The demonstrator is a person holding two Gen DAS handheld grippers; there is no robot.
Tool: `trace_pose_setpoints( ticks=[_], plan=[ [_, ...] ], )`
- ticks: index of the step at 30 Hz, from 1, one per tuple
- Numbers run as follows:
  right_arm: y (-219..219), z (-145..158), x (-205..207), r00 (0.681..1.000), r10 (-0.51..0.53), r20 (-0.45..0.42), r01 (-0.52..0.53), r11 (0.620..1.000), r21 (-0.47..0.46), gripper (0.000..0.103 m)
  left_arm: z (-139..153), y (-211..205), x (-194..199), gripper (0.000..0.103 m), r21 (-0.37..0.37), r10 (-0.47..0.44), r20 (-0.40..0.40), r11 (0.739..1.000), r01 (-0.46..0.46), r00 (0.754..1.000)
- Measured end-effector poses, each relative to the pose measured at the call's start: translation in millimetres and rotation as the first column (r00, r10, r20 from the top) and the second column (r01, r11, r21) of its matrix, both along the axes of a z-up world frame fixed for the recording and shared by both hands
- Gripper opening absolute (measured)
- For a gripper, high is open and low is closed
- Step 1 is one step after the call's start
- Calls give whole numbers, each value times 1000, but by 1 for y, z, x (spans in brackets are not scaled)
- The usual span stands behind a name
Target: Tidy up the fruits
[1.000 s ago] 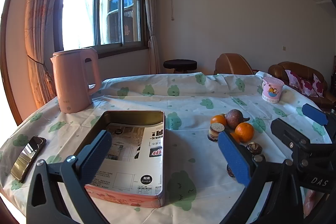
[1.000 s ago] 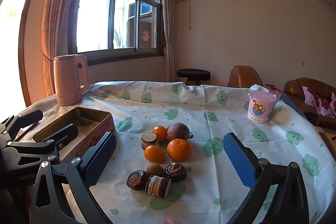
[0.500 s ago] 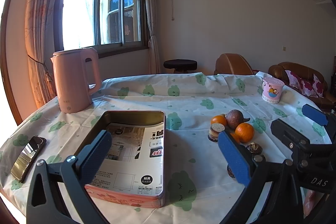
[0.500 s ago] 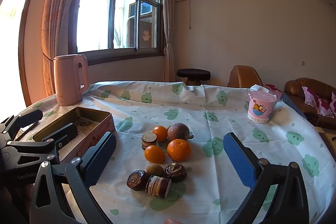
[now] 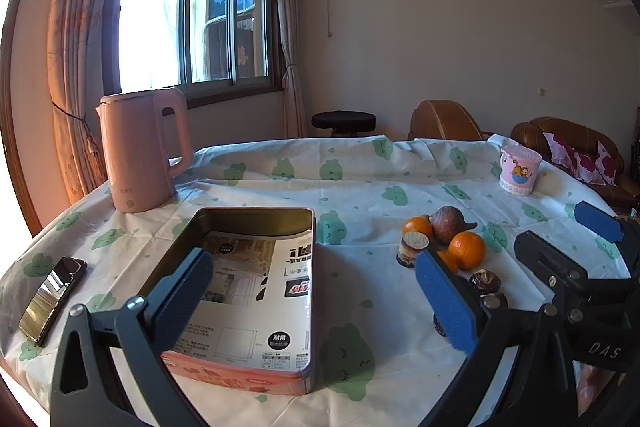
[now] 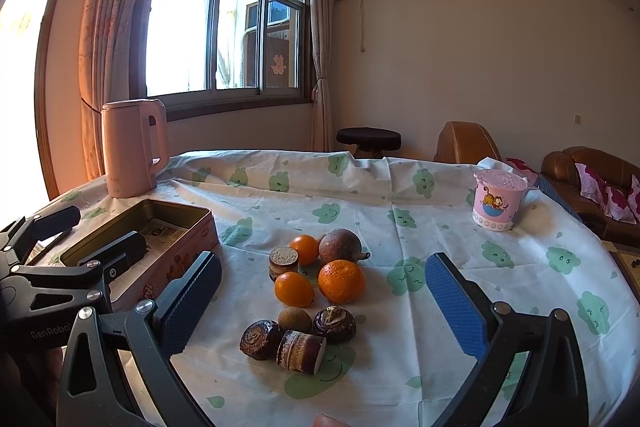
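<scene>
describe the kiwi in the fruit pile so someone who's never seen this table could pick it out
On the table with the green-patterned cloth, find the fruit cluster right of the tin box. In its near row sits the kiwi, just below the front orange. It is the only small, dull olive-brown oval; its neighbours are dark, ridged or cut pieces.

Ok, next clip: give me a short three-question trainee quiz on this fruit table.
1. True or false: the rectangular metal tin already holds fruit.
2. How many orange citrus fruits lie in the pile? A) two B) three C) five
3. Fill in: both the left tool and the right tool are ____ and hold nothing.

Key:
1. False; only printed paper lines it.
2. B; see the largest orange citrus fruit.
3. open
</scene>
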State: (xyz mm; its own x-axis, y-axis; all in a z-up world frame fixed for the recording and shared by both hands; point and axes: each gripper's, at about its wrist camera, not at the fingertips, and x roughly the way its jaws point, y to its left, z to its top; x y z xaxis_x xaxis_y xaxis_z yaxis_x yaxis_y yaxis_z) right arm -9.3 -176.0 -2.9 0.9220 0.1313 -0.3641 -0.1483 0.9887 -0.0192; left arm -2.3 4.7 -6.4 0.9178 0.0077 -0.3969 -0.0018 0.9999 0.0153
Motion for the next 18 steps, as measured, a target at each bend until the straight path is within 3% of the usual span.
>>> trace_pose_setpoints(
  ticks=[18],
  plan=[
    [-11,-35,9,996,5,-93,-6,1000,-13,102,-27,-6,10,103,-2,-18,-56,1000,18,998]
  ],
)
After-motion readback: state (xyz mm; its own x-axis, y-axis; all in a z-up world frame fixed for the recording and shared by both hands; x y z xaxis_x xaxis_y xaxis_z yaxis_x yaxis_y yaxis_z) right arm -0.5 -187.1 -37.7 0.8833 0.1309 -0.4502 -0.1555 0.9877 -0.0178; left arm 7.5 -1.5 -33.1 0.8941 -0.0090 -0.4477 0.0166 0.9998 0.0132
